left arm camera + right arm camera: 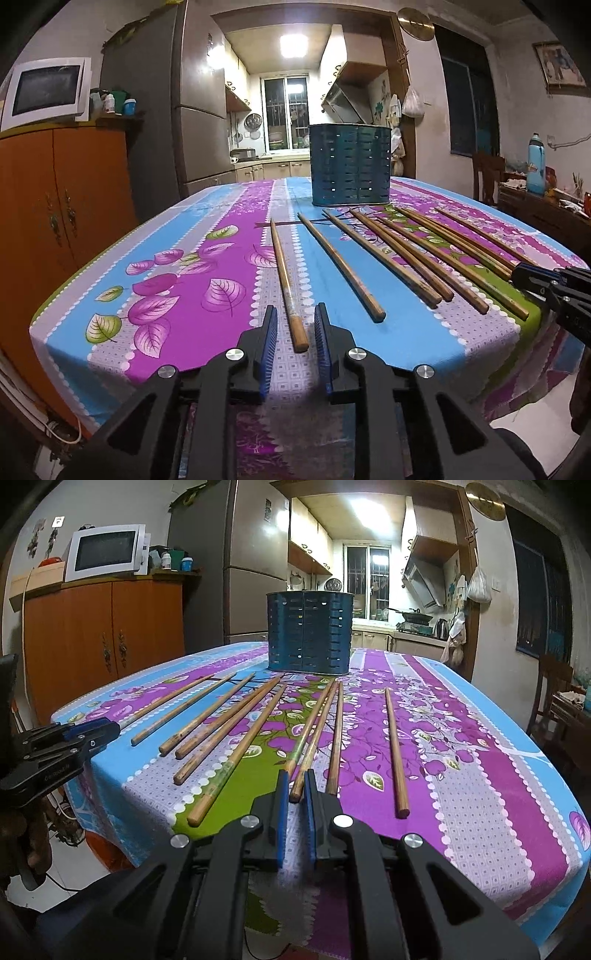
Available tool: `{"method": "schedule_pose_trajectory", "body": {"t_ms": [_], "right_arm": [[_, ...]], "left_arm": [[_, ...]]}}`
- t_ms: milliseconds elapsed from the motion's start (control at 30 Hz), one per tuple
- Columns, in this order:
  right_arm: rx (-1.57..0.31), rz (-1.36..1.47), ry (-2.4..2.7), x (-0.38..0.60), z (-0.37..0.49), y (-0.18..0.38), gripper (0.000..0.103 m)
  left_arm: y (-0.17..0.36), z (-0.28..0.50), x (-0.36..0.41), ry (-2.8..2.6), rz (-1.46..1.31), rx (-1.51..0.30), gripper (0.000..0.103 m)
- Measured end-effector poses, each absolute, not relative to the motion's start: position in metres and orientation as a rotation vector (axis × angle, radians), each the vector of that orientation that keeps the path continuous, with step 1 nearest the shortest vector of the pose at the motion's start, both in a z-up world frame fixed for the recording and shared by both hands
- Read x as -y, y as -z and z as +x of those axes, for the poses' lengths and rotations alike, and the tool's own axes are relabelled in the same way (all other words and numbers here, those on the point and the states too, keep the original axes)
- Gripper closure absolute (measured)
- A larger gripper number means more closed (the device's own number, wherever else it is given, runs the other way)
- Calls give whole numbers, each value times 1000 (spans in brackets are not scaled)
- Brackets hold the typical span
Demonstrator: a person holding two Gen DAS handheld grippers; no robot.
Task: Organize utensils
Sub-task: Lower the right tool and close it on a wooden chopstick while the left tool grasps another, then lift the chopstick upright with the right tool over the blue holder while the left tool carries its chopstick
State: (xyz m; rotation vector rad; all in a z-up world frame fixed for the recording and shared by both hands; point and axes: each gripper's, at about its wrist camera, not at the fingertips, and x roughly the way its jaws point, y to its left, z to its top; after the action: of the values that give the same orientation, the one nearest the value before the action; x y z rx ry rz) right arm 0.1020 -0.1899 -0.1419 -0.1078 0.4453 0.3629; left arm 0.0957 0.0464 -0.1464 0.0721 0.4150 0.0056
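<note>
Several wooden chopsticks lie fanned out on the flowered tablecloth point(207, 236), in front of a dark blue perforated utensil holder point(350, 166) point(309, 635) that stands upright at the far side. My left gripper point(296, 308) point(112, 728) straddles the near end of the leftmost chopstick point(286, 273). Its blue pads stand a little off the stick on both sides, so it is open. My right gripper point(297, 774) point(517, 274) is shut on the near end of a chopstick point(314, 738) near the middle of the fan. A lone chopstick point(395, 749) lies at the far right.
The table's near edge runs just under both grippers, with the cloth hanging over it. A wooden cabinet point(62, 192) with a microwave point(105, 552) stands left, and a fridge point(159, 110) behind it. A chair point(487, 173) and a cluttered sideboard with a blue bottle point(535, 166) stand right.
</note>
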Motion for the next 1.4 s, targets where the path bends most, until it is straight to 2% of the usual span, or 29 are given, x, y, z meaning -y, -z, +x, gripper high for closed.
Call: {"method": "schedule_pose_trajectory", "body": {"t_ms": [133, 233, 267, 300, 367, 567, 1000, 1400], "right_arm": [[-439, -104, -352, 192, 101, 143, 91], [-437, -102, -349, 192, 101, 143, 91], [-438, -98, -349, 192, 102, 143, 91], [-439, -88, -352, 193, 102, 143, 92], [-438, -79, -356, 193, 103, 143, 96], [-407, -55, -340, 195, 99, 135, 97], [-238, -94, -336, 202, 77, 60, 98], [-191, -135, -396, 199, 114, -16, 98]], "left_arm": [[148, 94, -47, -6, 67, -405, 81], [150, 90, -47, -5, 67, -391, 82], [149, 89, -48, -2, 62, -391, 84], [150, 89, -49, -5, 61, -391, 93], [149, 88, -50, -8, 64, -390, 94], [143, 82, -53, -19, 66, -370, 95], [53, 55, -51, 13, 64, -156, 95], [-14, 94, -48, 56, 114, -78, 95]]}}
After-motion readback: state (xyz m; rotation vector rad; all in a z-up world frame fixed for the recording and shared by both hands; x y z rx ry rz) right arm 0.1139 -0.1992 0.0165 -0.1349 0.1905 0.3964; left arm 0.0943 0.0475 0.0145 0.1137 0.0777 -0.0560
